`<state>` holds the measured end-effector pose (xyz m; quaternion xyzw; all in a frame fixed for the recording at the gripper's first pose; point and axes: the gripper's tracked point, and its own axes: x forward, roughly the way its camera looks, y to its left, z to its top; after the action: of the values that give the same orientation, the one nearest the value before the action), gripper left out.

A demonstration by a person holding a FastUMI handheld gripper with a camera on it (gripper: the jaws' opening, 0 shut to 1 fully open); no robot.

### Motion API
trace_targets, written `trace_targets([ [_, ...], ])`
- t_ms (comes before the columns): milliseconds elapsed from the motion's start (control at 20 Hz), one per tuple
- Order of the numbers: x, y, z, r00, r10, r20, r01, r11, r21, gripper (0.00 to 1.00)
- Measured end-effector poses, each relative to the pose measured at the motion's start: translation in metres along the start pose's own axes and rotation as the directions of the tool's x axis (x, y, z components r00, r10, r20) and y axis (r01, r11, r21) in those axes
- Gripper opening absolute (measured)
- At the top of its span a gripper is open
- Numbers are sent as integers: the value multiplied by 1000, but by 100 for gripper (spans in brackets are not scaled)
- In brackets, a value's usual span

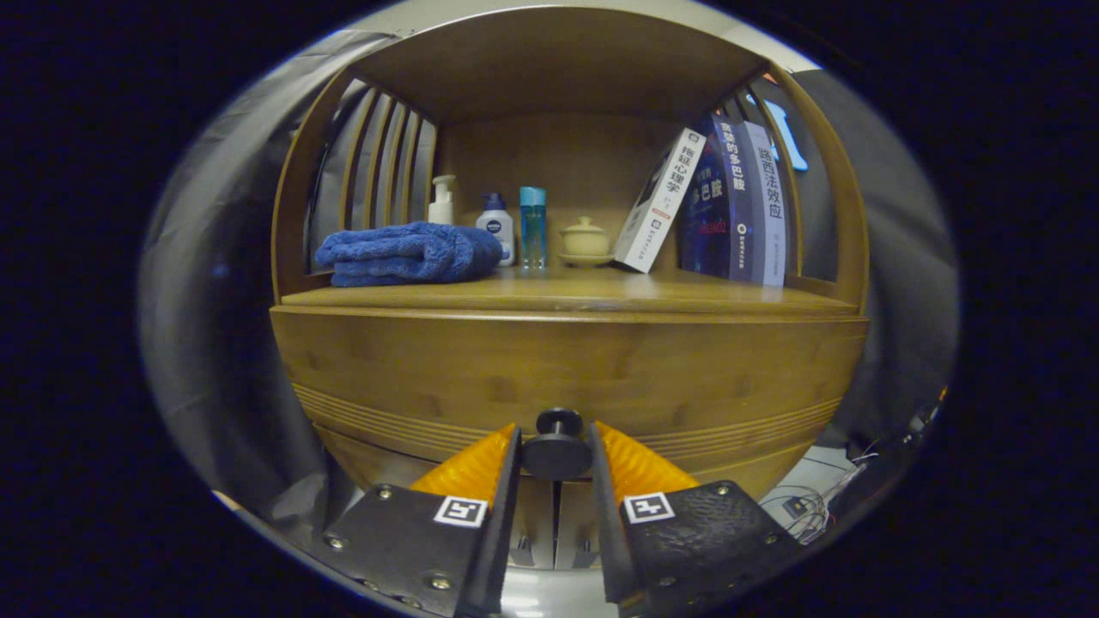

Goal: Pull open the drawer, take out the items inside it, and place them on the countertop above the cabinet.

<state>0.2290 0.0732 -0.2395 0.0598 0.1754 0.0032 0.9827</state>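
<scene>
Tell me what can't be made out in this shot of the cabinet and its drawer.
- Drawer contents, gripper view: hidden behind its closed wooden front.
- Grip of the hand-held gripper on the knob: fingers flank it closely, contact unclear.
- Bottle base: hidden by the folded blue towel.
- Rear books: overlapped by the leaning white book.

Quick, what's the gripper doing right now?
Gripper: closed around the drawer knob, a finger on each side; drawer not pulled open yet.

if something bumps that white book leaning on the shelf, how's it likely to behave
The white book leans tilted against the upright dark books, so a nudge would probably slide or topple it. It looks stiff, unlike the folded blue towel.
</scene>
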Motion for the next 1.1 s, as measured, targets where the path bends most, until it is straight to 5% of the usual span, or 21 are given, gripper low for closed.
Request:
trace_targets([
  [300, 1, -3, -5, 999, 4, -49, 3, 991, 135, 34],
  [1100, -89, -3, -23, 999, 3, -38, 1, 995, 97, 29],
])
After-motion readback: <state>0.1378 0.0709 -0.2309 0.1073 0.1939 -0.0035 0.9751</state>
